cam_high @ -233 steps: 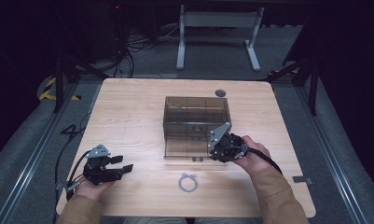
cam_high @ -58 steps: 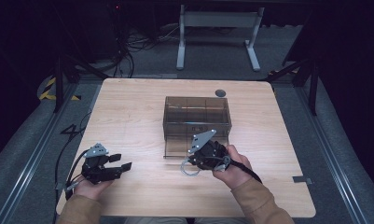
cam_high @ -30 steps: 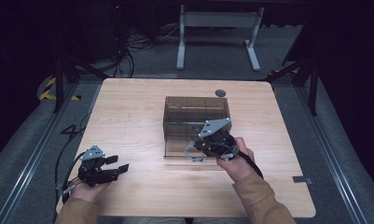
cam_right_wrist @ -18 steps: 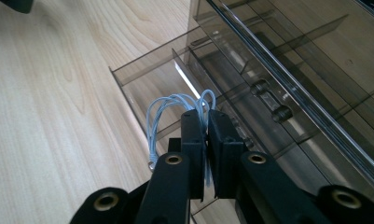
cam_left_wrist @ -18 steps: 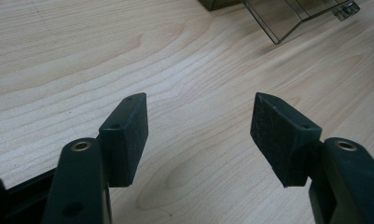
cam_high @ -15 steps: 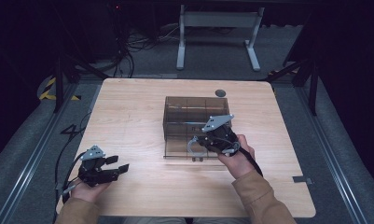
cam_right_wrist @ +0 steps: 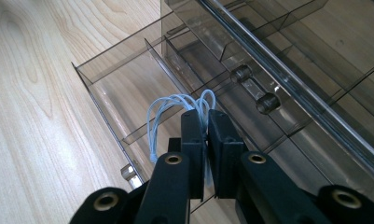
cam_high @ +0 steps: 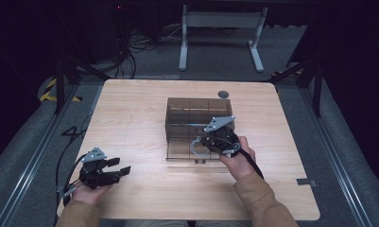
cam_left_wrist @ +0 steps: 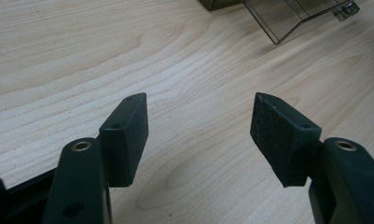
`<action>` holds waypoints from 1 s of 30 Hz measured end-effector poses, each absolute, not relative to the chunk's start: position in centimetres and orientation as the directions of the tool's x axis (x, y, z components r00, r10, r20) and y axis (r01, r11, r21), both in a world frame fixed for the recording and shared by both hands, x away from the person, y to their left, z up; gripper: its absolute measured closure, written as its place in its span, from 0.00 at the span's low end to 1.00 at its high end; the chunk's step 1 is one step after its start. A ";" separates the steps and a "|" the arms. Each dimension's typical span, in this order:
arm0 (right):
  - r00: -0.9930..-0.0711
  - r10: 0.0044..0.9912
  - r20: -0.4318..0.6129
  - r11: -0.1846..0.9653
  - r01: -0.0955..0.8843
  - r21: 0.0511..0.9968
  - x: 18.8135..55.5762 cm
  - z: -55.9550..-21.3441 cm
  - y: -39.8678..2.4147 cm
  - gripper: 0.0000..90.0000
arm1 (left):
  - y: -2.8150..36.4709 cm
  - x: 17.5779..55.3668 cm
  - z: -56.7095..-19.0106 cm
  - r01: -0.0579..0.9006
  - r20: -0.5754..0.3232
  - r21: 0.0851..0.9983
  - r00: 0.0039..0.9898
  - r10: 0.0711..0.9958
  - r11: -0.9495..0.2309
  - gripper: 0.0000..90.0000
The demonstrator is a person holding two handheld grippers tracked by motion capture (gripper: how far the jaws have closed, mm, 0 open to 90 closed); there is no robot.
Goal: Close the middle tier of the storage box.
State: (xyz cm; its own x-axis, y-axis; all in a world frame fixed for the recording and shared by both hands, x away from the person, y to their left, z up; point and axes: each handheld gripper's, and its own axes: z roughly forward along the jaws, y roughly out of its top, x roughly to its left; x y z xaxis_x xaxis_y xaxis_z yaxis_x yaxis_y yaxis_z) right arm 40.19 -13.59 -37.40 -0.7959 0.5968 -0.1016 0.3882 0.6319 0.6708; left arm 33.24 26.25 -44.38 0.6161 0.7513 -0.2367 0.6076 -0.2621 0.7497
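Below your right gripper [cam_right_wrist: 206,135] the clear drawer box [cam_high: 180,111] has a drawer [cam_right_wrist: 114,88] pulled out, its compartment empty. Your right hand [cam_high: 238,158] reaches in from the near side, the jaws clamped on a coiled pale cable [cam_right_wrist: 175,109] whose loops fan up and away from the fingertips, over the drawer. Your left gripper [cam_high: 115,168] rests well apart on the table [cam_high: 130,109], jaws spread with nothing between them.

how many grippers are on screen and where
2: the left gripper low over the table's near left, jaws apart; the right gripper above the open drawer, pinching a coiled cable.
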 end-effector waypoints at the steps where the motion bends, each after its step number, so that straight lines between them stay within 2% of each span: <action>1: -0.798 0.594 -0.098 0.633 0.390 0.669 40.2 -37.5 -13.6 0.95 | 26.3 33.2 -44.4 0.608 -0.237 0.750 0.616 0.751 -0.262 0.42; 30: -0.805 0.589 -0.072 0.653 0.422 0.629 40.9 -38.9 -13.3 0.95 | 26.2 33.3 -44.4 0.608 -0.237 0.748 0.618 0.749 -0.265 0.42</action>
State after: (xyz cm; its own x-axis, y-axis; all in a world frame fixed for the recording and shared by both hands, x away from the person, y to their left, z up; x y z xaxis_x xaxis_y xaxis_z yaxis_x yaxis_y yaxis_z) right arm 40.90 -13.34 -38.90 -0.8050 0.5889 -0.0718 0.4219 0.6533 0.6286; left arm 33.26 26.23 -44.42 0.6180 0.7495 -0.2373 0.6083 -0.2647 0.7483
